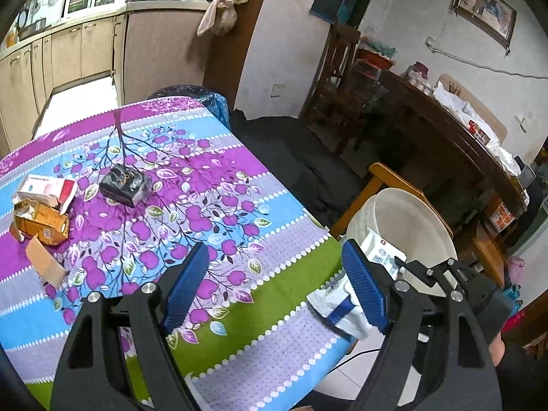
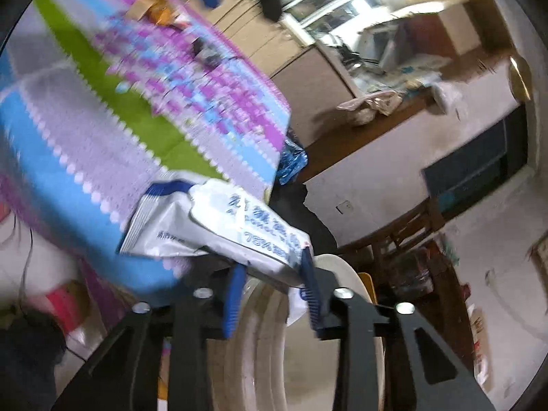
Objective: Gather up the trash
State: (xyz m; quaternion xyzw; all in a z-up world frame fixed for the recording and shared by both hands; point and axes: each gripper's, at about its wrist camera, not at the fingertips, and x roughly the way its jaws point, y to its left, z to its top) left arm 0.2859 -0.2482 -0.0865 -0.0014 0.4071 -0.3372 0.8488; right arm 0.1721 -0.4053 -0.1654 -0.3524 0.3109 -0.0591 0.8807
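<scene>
The right gripper [image 2: 272, 279] squeezes a wipes packet [image 2: 219, 226] over the white bucket [image 1: 411, 212], the left gripper [image 1: 274, 287] is wide open, and boxes [image 1: 44, 205] wait far left.

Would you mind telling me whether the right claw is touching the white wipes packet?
Touching. The right wrist view shows the right claw with a blue finger on each side of the white wipes packet, pinching its lower end above the white bucket.

Glossy plastic wipes packet [image 2: 219, 229], smooth white plastic bucket [image 1: 411, 219], printed cloth tablecloth [image 1: 205, 205], torn cardboard boxes [image 1: 42, 221].
</scene>
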